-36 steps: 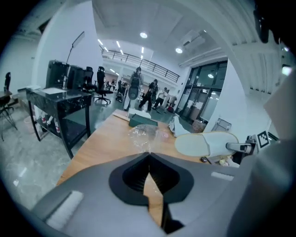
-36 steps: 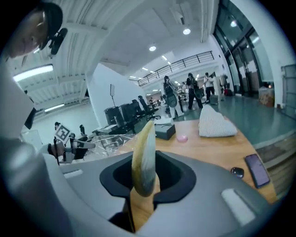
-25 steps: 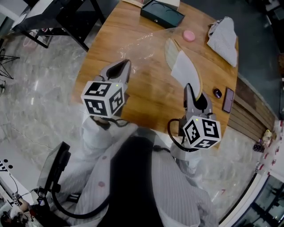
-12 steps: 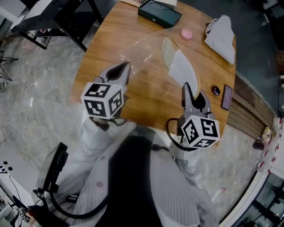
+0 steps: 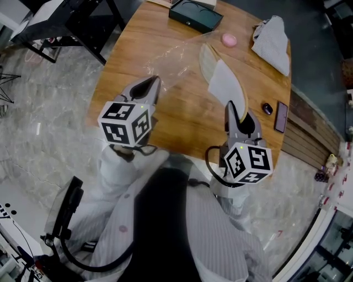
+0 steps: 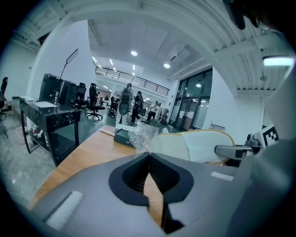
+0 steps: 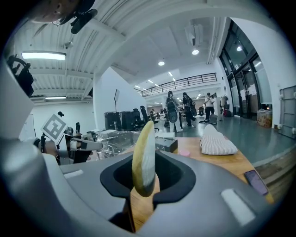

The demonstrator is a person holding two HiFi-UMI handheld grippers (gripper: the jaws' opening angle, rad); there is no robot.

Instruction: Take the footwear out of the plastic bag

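A flat white slipper [image 5: 225,82] with a yellowish sole edge lies out over the wooden table [image 5: 127,60]. Its near end sits between the jaws of my right gripper [image 5: 235,108], which is shut on it. In the right gripper view the slipper [image 7: 143,152] stands edge-on in that gripper [image 7: 144,185]. A clear plastic bag [image 5: 177,57] lies crumpled to the slipper's left, and its far end reaches the slipper's toe. My left gripper [image 5: 156,82] is shut on the bag's near edge. In the left gripper view the bag [image 6: 141,135] rises from the closed jaws.
At the table's far side are a black box [image 5: 196,14], a pink round thing [image 5: 229,39] and a striped cloth [image 5: 272,36]. A phone [image 5: 281,117] and a small dark object [image 5: 267,109] lie at the right edge. A black desk [image 5: 60,19] stands on the floor to the left.
Both grippers keep their grips and places. Only the head view has drifted a little, so the table's things sit slightly higher in the frame.
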